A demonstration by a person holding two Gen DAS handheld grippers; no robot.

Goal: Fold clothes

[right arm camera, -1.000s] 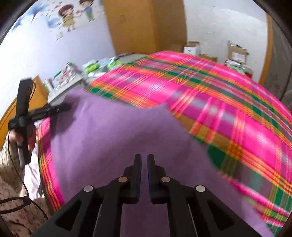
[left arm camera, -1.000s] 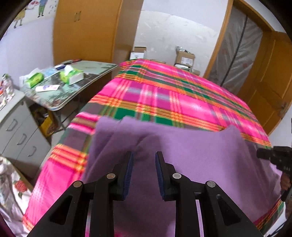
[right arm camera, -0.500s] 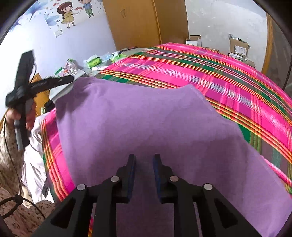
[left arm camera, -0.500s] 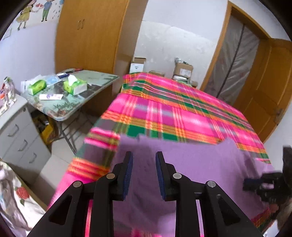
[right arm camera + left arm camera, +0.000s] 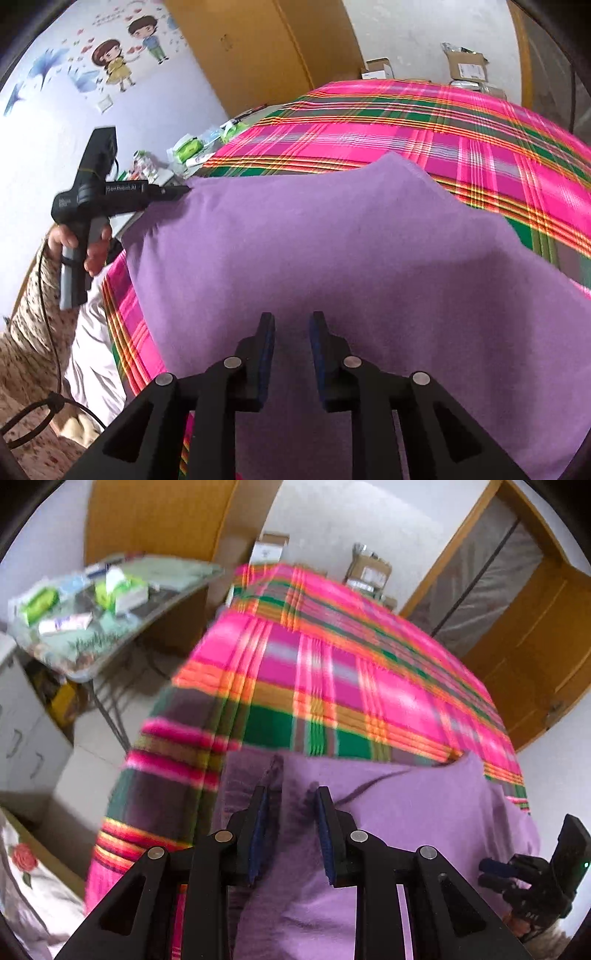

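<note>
Since the earlier frame, my right gripper [image 5: 292, 328] has parted its jaws and now stands open over the purple garment [image 5: 351, 251], nothing clamped. My left gripper [image 5: 290, 805] is open too, at the garment's left edge. Garment lies spread on the plaid bed [image 5: 461, 122], near edge.

Plain purple garment [image 5: 332, 251] on pink, green and orange plaid bedspread [image 5: 443, 125]

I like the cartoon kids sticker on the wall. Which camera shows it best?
The right wrist view: the cartoon kids sticker shows clearly on the pale wall, upper left. The left wrist view does not show it.
</note>
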